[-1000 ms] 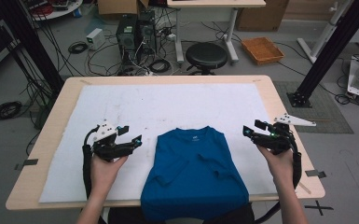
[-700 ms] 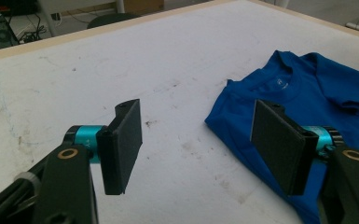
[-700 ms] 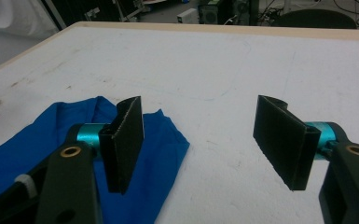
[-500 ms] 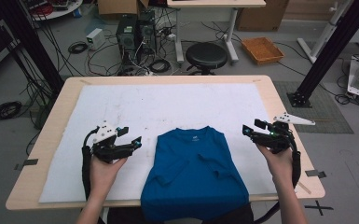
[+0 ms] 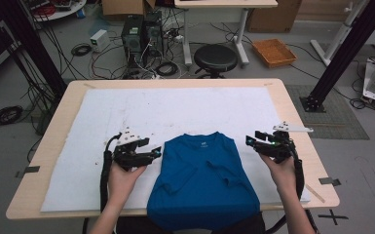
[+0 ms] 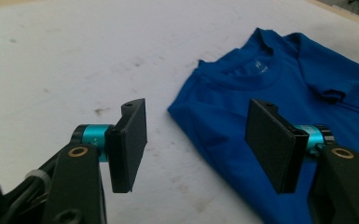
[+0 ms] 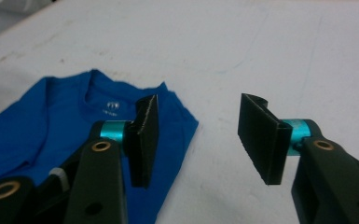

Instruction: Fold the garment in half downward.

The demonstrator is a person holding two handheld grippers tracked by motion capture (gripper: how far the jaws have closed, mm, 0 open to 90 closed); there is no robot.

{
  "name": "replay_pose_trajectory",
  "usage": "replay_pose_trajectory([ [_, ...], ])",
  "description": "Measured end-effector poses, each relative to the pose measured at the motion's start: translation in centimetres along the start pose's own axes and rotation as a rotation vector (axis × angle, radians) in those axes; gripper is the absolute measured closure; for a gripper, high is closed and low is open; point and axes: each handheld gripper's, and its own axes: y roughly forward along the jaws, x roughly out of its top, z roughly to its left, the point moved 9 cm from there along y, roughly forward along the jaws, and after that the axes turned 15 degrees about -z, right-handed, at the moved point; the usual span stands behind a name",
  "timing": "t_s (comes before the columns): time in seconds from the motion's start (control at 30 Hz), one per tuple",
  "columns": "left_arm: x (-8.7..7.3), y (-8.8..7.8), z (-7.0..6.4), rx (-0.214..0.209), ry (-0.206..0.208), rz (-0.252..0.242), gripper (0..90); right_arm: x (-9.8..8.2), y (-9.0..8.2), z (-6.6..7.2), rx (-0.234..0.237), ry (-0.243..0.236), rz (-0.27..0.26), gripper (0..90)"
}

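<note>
Both grippers, left gripper and right gripper, have just been closing yet stand apart, empty, beside the blue T-shirt; pinching probably catches one layer, unfolding sleeves.

A wooden table stands in the middle of the room, and a big white sheet with a few small dark spots covers most of its top. The floor is grey and messy — black cables curl all over it. Behind the table sit two dark computer boxes (side by side), a small white box and a round black stool. An orange tray lies on the floor near a white desk. Thick black poles lean up on the right — one foot stands beside a dark floor mat. A brown cardboard box sits at the back.
</note>
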Motion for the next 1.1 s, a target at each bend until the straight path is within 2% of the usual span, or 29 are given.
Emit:
replay_pose_trajectory([
  [0.1,-0.6,1.2,-0.9,-0.011,-0.007,0.041,44.6,-1.6,1.1,0.5,0.000,-0.013,0.059,54.6],
  [0.17,-1.2,2.0,-1.3,-0.013,-0.017,0.076,48.2,-2.4,1.7,0.9,0.003,-0.020,0.089,57.1],
  [0.3,-2.3,3.0,-1.5,0.011,-0.019,0.138,48.2,-3.6,2.8,1.5,-0.005,-0.054,0.141,59.1],
  [0.37,-2.9,3.4,-1.4,0.013,-0.025,0.165,49.3,-3.8,3.0,1.6,-0.006,-0.055,0.152,59.7],
  [0.43,-3.3,3.6,-1.6,0.009,-0.019,0.180,54.7,-4.3,3.4,1.6,-0.008,-0.073,0.170,64.5],
  [0.5,-3.6,3.7,-1.6,0.011,-0.009,0.198,61.9,-4.8,3.7,1.5,-0.019,-0.096,0.196,73.4],
  [0.6,-3.7,3.6,-1.4,0.021,0.000,0.197,71.4,-5.3,3.8,1.4,-0.025,-0.116,0.213,87.8],
  [0.63,-3.7,3.6,-1.2,0.027,0.000,0.192,73.8,-5.2,3.8,1.3,-0.031,-0.125,0.210,88.1],
  [0.7,-3.7,3.4,-1.0,0.036,-0.005,0.184,76.9,-5.1,3.6,1.0,-0.046,-0.111,0.203,88.3],
  [0.83,-3.6,3.3,-0.7,0.049,-0.009,0.180,77.0,-5.0,3.2,0.4,-0.060,-0.076,0.198,88.1],
  [0.87,-3.6,3.3,-0.6,0.056,-0.016,0.176,74.7,-5.1,3.1,0.2,-0.068,-0.068,0.202,87.0],
  [0.93,-3.4,3.3,-0.3,0.072,-0.028,0.167,63.7,-4.9,3.0,0.0,-0.073,-0.056,0.192,80.7],
  [1.03,-2.6,3.2,0.2,0.073,-0.049,0.131,55.6,-4.1,2.7,-0.3,-0.076,-0.032,0.159,71.7],
  [1.1,-2.0,3.7,0.6,0.060,-0.067,0.130,54.1,-3.5,2.9,-0.5,-0.064,-0.010,0.138,70.4],
])
